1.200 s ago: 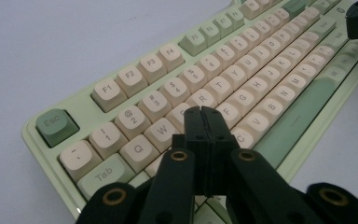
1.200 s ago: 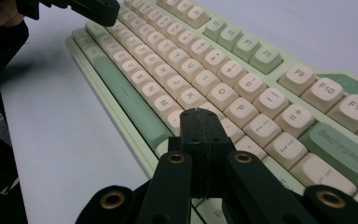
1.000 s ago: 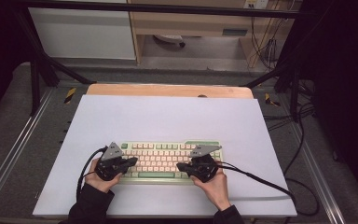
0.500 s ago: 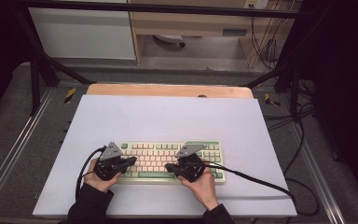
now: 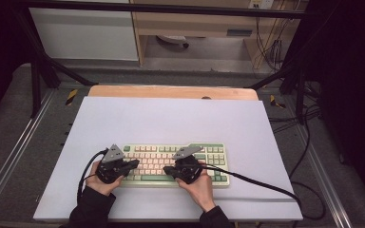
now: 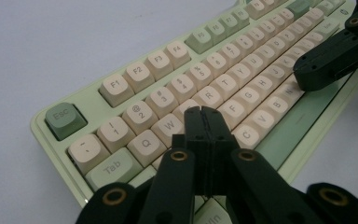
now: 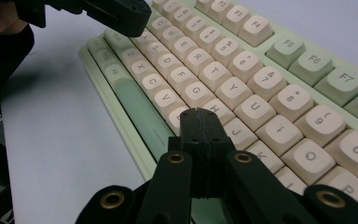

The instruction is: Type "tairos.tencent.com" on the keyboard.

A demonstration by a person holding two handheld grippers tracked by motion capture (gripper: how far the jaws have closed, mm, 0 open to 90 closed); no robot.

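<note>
Since the earlier frame the right gripper had shifted left along the keyboard near the worktop's front edge, both it and the left gripper clenched empty; the keyboard looked rigid, moderately heavy, best grasped at its end edges.

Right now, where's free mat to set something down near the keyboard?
Free: the white mat between the keyboard and the wooden edge, plus the strips beside the keyboard. Crowded: the near edge, with both hands, left gripper, right gripper, both shut, and cables.
</note>
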